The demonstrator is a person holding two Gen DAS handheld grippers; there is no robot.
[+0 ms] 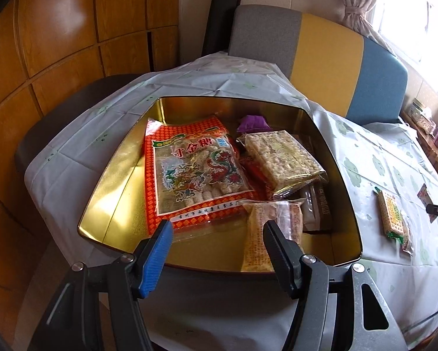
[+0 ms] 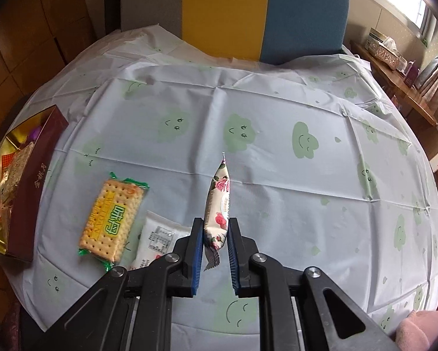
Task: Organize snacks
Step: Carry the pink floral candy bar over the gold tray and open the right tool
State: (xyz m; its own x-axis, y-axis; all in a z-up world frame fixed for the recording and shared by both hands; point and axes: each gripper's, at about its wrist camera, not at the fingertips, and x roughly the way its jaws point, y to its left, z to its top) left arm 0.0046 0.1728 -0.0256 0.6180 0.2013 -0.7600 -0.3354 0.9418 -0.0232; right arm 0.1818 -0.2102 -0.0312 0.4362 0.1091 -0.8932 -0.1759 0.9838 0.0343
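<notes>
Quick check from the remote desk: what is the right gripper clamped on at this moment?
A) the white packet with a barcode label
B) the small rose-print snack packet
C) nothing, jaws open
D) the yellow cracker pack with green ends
B: in the right wrist view the right gripper pinches the rose-print snack packet between its blue pads, while the cracker pack and the white packet lie on the tablecloth.
</notes>
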